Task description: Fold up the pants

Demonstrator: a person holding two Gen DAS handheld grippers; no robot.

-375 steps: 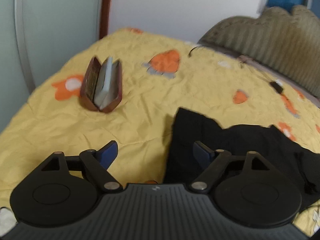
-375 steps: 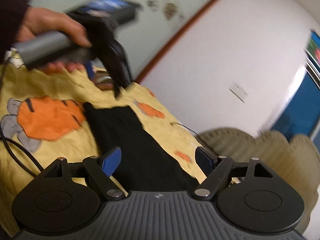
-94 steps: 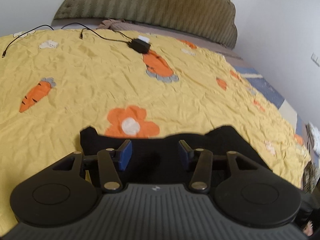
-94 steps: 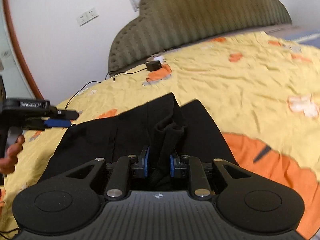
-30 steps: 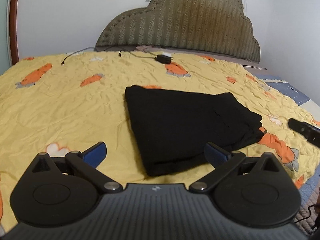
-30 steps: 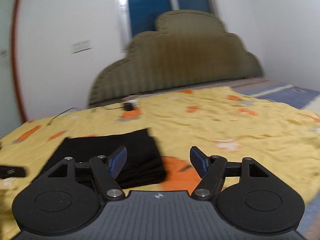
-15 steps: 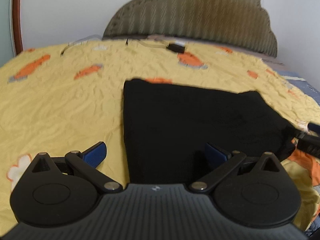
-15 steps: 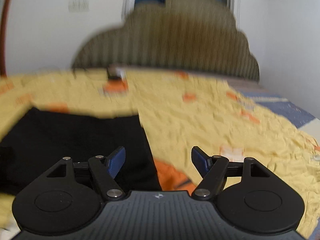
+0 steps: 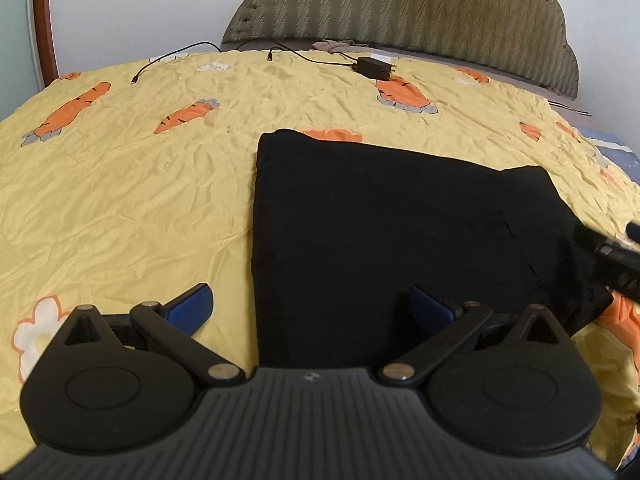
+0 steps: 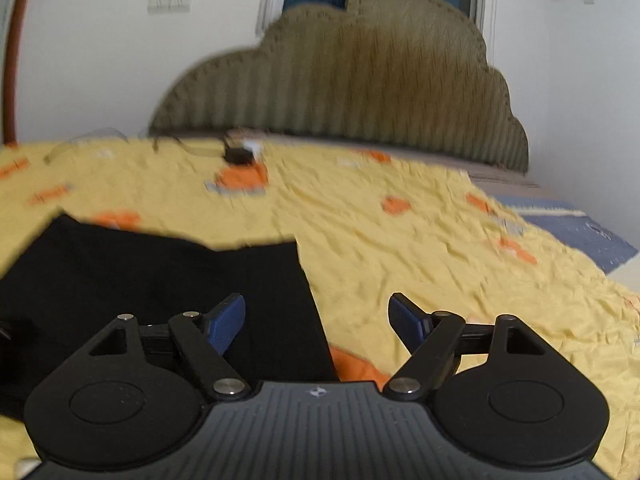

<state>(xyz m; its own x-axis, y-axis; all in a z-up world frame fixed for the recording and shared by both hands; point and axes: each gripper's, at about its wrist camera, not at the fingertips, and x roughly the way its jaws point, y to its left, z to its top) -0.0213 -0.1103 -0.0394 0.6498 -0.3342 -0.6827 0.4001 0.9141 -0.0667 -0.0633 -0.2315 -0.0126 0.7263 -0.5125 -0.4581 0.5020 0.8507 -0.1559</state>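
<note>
The black pants (image 9: 400,232) lie folded into a flat rectangle on the yellow carrot-print bedsheet (image 9: 132,200). My left gripper (image 9: 310,300) is open over the pants' near left corner. Its left finger hangs over the sheet and its right finger over the cloth, touching nothing. In the right wrist view the pants (image 10: 160,280) fill the lower left. My right gripper (image 10: 316,308) straddles their right edge. Its jaws are opening with only that edge beneath them and nothing pressed between the pads. The right gripper's (image 9: 612,256) dark tip shows at the right edge of the left wrist view.
A padded olive headboard (image 9: 400,4) stands at the far end of the bed. A black charger (image 9: 374,68) with a thin cable (image 9: 176,54) lies near it. Blue bedding (image 10: 576,228) shows at the bed's right side.
Both grippers have come forward and lower toward the pants, which now fill more of each view. The right gripper's jaws stand a little wider than before.
</note>
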